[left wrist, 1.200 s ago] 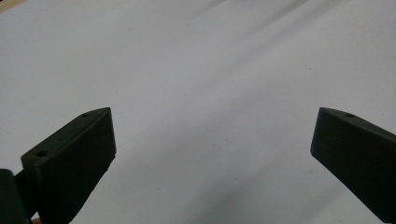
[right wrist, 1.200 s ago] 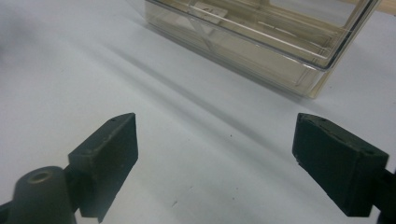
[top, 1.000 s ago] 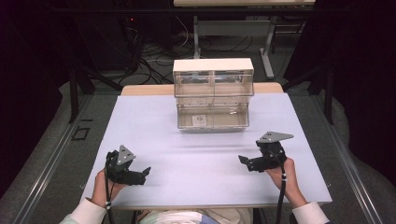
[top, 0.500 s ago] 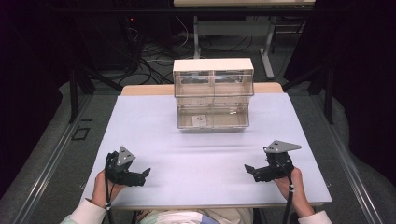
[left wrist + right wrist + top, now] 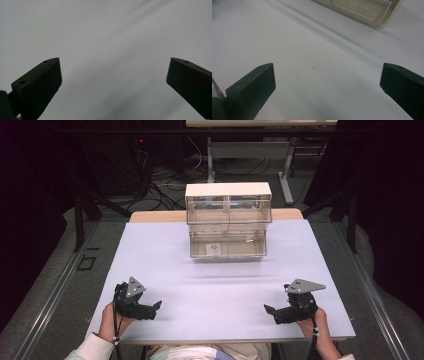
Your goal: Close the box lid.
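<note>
A clear plastic drawer cabinet with a white top stands at the back middle of the white table. Its lower drawer sticks out toward me, and a corner of it appears in the right gripper view. My left gripper rests near the front left edge, jaws wide apart over bare tabletop. My right gripper sits near the front right edge. Its jaws have just been opening, and they stand wide with nothing between them.
Dark floor with cables and table legs lies beyond the table's far edge. A wooden board edge shows behind the white surface. A person's hands hold both grippers at the near edge.
The right gripper has drawn back toward the near edge and slightly to the right, sinking a little. The left gripper has stayed put.
</note>
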